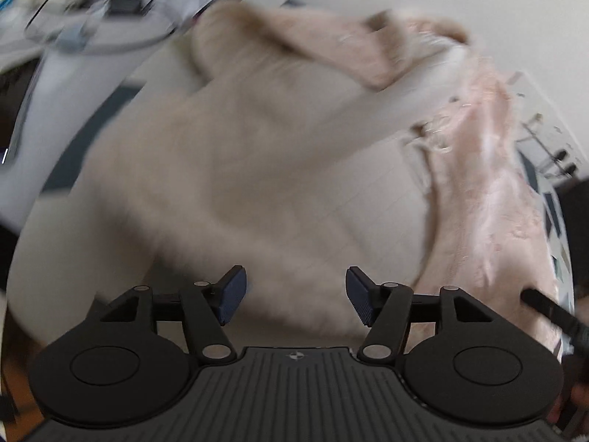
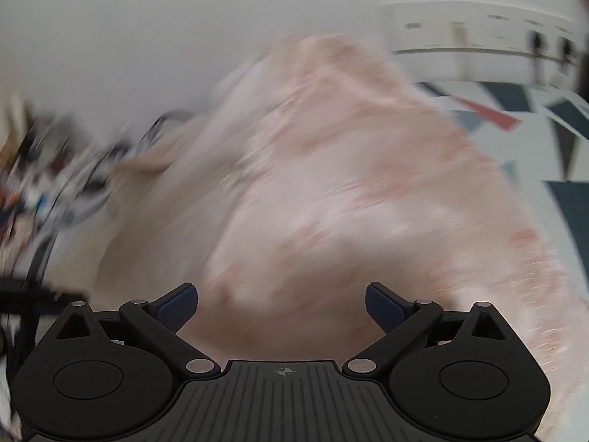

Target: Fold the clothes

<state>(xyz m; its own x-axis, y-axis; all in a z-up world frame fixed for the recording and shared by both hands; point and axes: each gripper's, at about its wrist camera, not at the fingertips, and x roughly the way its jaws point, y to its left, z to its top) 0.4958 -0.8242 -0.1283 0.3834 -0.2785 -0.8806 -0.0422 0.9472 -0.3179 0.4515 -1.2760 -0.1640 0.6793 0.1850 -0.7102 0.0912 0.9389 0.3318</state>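
Note:
A beige fleecy garment (image 1: 228,169) lies spread out and fills most of the blurred left wrist view. A pale pink garment (image 1: 489,199) lies along its right side. My left gripper (image 1: 296,294) is open and empty just above the beige garment. In the right wrist view the pink garment (image 2: 349,184) fills the middle, with the beige garment (image 2: 147,199) to its left. My right gripper (image 2: 281,307) is open and empty, close over the pink cloth. Both views are motion-blurred.
A patterned cover with dark blue and red triangles (image 2: 545,118) lies under the clothes at the right. Cables and small clutter (image 1: 95,11) sit at the far left. A white wall with sockets (image 2: 478,29) stands behind.

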